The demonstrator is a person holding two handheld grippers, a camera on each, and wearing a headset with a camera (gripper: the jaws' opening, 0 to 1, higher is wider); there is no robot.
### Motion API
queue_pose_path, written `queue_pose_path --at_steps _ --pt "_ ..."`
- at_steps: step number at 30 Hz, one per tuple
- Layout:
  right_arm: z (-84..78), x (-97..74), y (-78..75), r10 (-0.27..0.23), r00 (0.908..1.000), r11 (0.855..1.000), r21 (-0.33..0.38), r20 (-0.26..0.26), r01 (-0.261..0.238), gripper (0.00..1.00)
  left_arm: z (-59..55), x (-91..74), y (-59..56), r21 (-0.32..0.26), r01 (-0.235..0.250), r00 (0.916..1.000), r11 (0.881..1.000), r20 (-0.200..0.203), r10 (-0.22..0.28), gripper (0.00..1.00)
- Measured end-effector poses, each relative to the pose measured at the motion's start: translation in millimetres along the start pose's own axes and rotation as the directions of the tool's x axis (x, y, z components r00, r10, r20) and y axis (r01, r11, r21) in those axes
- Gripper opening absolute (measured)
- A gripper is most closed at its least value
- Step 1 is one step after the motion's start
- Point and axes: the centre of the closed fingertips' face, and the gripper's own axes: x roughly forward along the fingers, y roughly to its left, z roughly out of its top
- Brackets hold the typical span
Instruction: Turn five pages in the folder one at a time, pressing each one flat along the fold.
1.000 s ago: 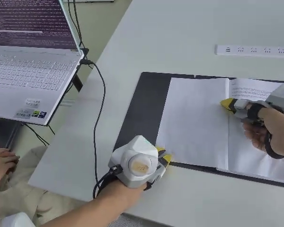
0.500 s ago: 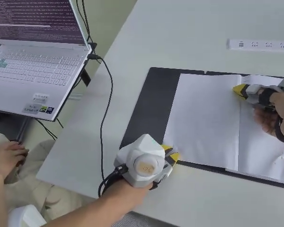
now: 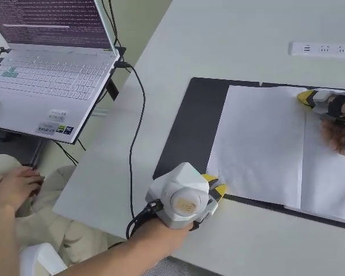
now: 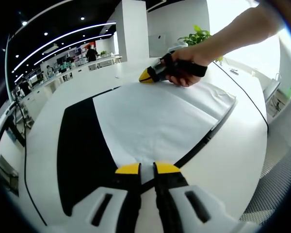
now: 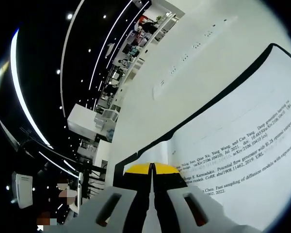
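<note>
- Folder (image 3: pixel 187 132) lies open and flat on the worktop (image 3: pixel 218 46), right of the laptop (image 3: pixel 52 80). Its black inner cover is bare on the left side.
- Your left claw (image 3: pixel 217 188) sits at the near edge of the folder, at the lower left corner of the turned page (image 3: pixel 259 144). The jaws are drawn almost together, with a thin slit between the yellow tips. It looks like it's pinning that corner, but can't tell if paper is caught in the slit.
- The turned page shows its blank side and lies flat over the left half, with no visible lift.
- Your right claw (image 3: pixel 305 96) is closed tight with nothing between the jaws. Its yellow tips are down at the far end of the fold, where the blank page meets the printed page (image 3: pixel 330 178). The power strip (image 3: pixel 322 49) lies beyond it, well apart.
- Step, as judged: pressing this page flat along the fold, with the stroke at its far end. How many pages are done can't be told from here.
- Next move calls for:
  - keeping the left corner pinned,
  - finishing the crease press,
  - then going to the printed page's free edge and lifting one sheet only.
</note>
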Motion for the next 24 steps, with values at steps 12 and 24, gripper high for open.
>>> queue_pose_path --at_steps 12,24 --pt "17.2 9.3 1.2 -0.003 0.9995 1.000 0.021 0.032 0.002 0.00 -0.1 -1.2 0.8 -0.002 0.000 1.0000 1.000 0.004 0.000 0.09" --pt "9.4 5.6 2.3 0.009 0.9998 1.000 0.024 -0.020 -0.009 0.00 -1.0 -1.2 1.7 -0.003 0.000 1.0000 1.000 0.008 0.000 0.09"
